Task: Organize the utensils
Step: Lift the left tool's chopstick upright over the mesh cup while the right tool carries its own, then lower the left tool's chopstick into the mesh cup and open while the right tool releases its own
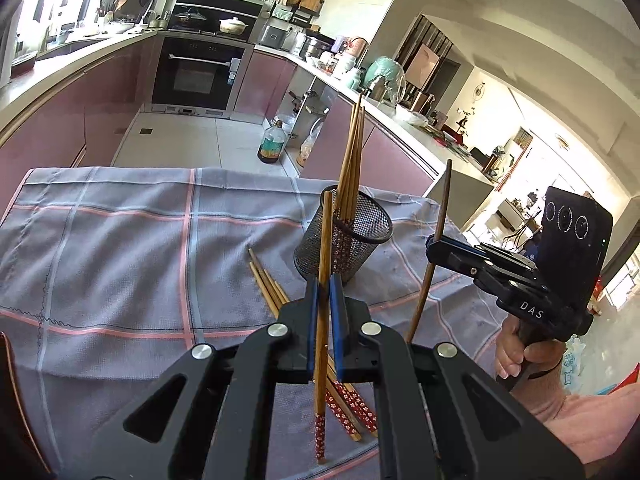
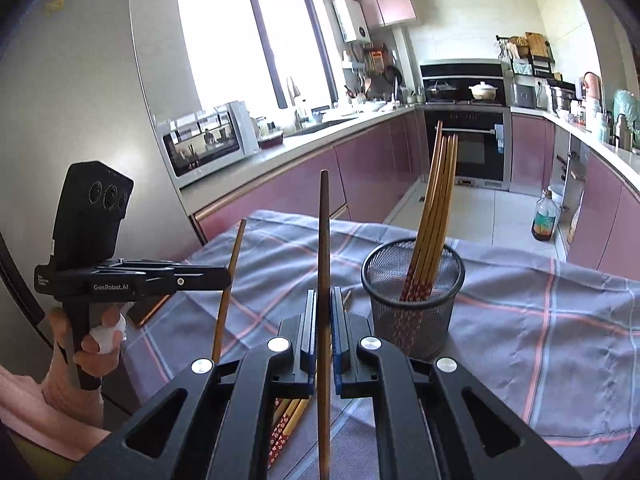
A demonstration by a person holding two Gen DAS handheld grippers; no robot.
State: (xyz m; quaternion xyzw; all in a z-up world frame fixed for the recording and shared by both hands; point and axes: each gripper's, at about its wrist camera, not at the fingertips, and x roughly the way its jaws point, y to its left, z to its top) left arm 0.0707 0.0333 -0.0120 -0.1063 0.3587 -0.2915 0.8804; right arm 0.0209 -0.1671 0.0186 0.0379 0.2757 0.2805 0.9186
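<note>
Two grippers, left gripper and right gripper, each pinch one upright chopstick (mesh holder nearby).

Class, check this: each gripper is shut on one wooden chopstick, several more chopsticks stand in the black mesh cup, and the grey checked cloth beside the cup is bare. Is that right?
Not quite. The grey checked cloth is not bare: loose wooden chopsticks lie on it beside the black mesh cup, as the left wrist view shows. The rest holds: the left gripper and right gripper each clamp one chopstick.
</note>
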